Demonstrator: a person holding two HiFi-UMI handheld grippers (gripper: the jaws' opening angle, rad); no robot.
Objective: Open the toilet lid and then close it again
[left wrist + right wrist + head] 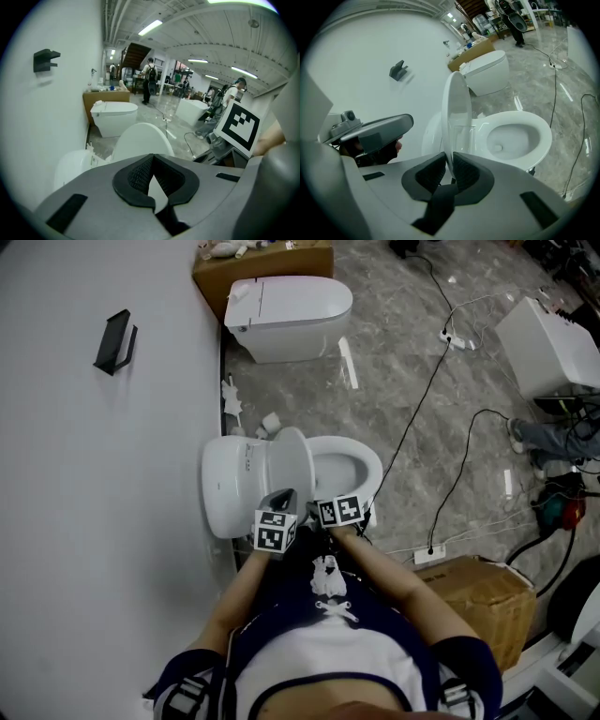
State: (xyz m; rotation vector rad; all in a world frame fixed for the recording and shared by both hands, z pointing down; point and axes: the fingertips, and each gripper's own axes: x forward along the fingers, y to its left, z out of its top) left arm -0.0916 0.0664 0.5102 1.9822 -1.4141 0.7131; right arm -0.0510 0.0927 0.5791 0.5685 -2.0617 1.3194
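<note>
white toilet lid stands upright, right claw pinching its edge; left claw closed.

Shows smooth, glossy white on the toilet lid and bowl, polished grey veined stone on the floor, matt brown cardboard on the box.

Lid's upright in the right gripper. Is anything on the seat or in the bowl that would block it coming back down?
Nothing visible does. The right gripper pinches the upright lid at its edge, and the seat and bowl beside it show bare, with nothing across the lid's path down.
</note>
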